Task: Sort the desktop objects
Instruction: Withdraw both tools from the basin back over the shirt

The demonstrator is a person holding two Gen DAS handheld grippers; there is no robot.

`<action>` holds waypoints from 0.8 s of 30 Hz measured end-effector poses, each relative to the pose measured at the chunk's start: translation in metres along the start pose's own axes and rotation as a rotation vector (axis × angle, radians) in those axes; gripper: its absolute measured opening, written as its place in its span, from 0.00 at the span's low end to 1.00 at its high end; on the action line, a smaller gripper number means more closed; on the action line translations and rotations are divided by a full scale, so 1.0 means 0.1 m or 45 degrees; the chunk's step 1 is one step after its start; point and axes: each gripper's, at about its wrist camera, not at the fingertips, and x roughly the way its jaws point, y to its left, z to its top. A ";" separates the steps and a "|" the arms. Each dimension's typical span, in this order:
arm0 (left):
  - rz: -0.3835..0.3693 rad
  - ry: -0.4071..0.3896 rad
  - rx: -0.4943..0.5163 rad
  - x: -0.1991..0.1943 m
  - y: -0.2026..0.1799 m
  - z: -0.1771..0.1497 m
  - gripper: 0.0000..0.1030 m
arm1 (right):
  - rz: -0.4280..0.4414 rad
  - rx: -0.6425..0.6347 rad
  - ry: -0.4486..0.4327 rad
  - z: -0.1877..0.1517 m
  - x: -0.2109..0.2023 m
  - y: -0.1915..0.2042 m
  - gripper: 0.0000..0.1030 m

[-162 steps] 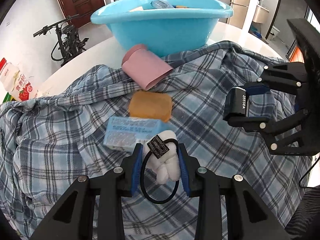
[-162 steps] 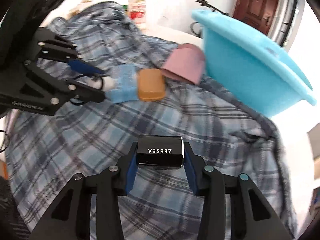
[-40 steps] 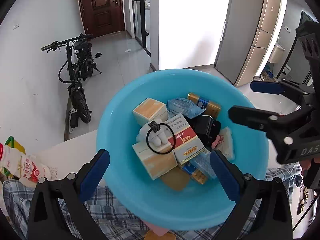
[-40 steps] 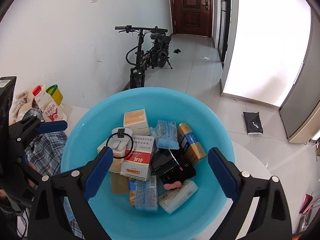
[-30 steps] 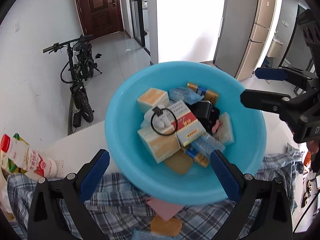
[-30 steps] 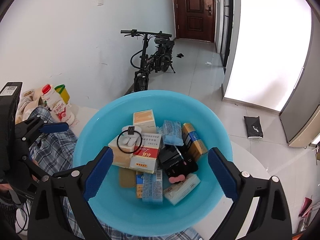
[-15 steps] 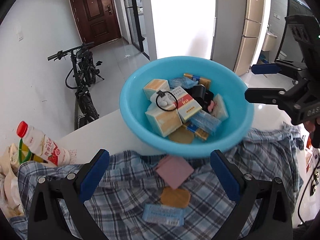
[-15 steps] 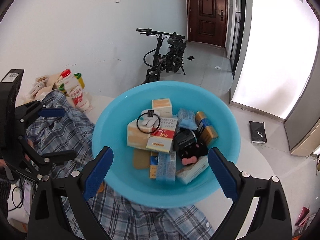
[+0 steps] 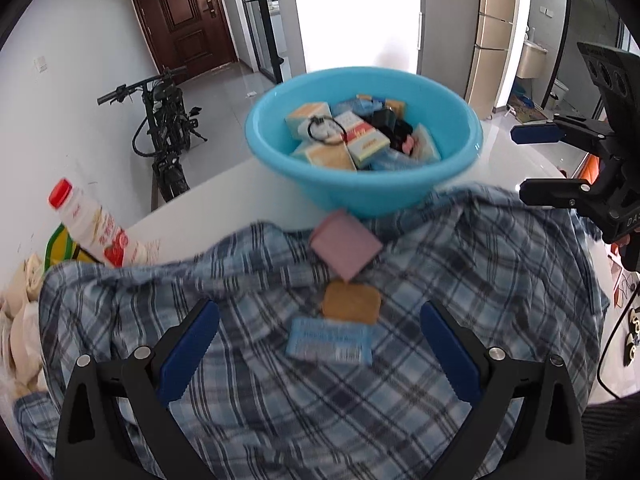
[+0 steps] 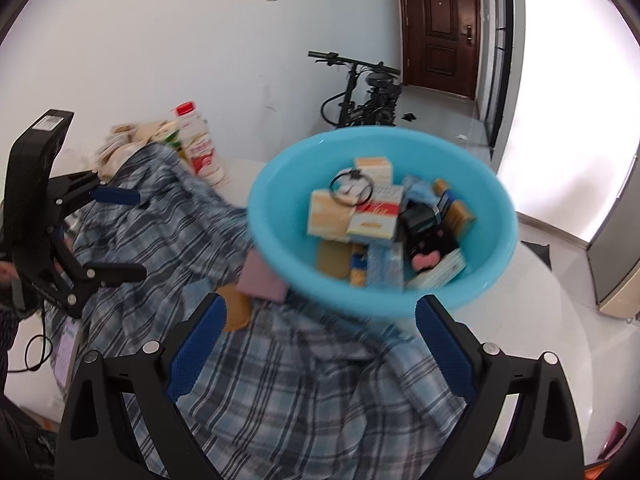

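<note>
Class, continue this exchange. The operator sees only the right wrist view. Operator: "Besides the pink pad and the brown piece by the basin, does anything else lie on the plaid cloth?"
Observer: Yes. The left wrist view shows a pale blue packet flat on the plaid cloth, right beside the brown piece on its near side.
Operator: I see only part of the brown piece. What shape is it?
Observer: A rounded rectangle, lying flat between the packet and the pink pad.
Operator: Does the pink pad reach the basin?
Observer: Its far corner appears to meet the foot of the blue basin.
</note>
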 end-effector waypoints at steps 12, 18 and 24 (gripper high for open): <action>-0.054 0.069 -0.051 0.23 0.00 -0.47 0.99 | 0.040 -0.038 0.079 -0.46 0.22 0.27 0.92; -0.058 0.090 -0.029 0.35 -0.01 -0.61 0.99 | 0.036 -0.054 0.124 -0.53 0.36 0.35 0.92; -0.082 0.095 -0.013 0.46 -0.01 -0.66 0.99 | 0.048 -0.042 0.158 -0.56 0.47 0.37 0.92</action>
